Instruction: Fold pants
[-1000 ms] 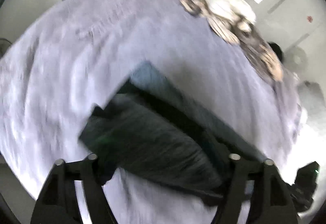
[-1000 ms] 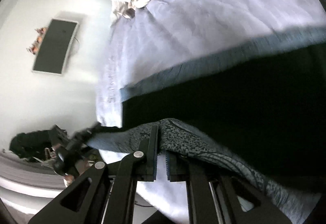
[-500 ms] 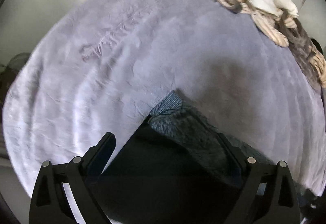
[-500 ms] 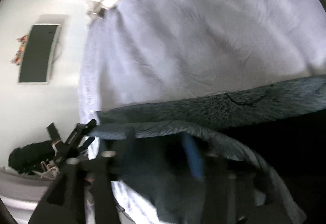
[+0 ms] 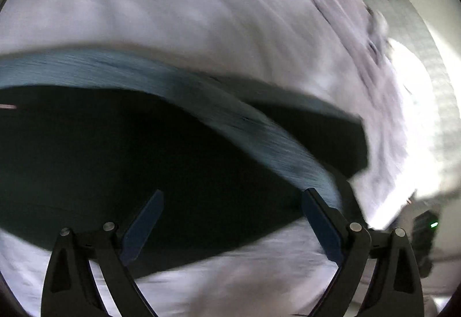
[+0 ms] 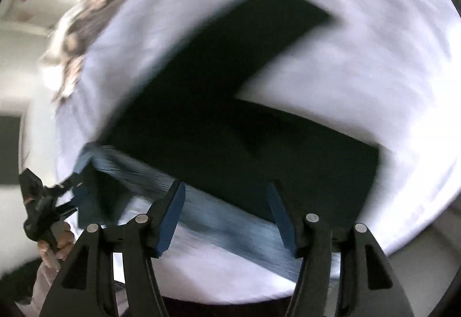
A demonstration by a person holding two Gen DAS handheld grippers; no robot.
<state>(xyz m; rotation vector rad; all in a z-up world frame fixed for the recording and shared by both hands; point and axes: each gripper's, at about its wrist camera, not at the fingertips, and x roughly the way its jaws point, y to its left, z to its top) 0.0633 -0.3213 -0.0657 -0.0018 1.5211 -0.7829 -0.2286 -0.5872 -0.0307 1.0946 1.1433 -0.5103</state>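
Observation:
Dark pants (image 6: 230, 121) lie spread on a pale lavender bed (image 6: 360, 63), two legs splayed apart in a V, with a grey-blue lining band (image 6: 207, 216) at the waist near the bed's front edge. In the left wrist view the pants (image 5: 115, 158) fill the lower half, with the grey-blue band (image 5: 259, 132) curving across. My left gripper (image 5: 232, 224) is open just above the dark cloth, holding nothing. My right gripper (image 6: 226, 216) is open over the waist band, holding nothing. Both views are motion-blurred.
A crumpled heap of beige and brown bedding (image 6: 75, 37) lies at the far end of the bed. My other gripper and the hand holding it (image 6: 43, 210) show at the bed's left corner. Bright floor and a wall (image 5: 426, 115) lie beyond the bed's right side.
My right gripper was shut on the grey waist cloth a second ago; it has opened and let go. Both grippers have pulled back, and the pants now lie flat with legs splayed.

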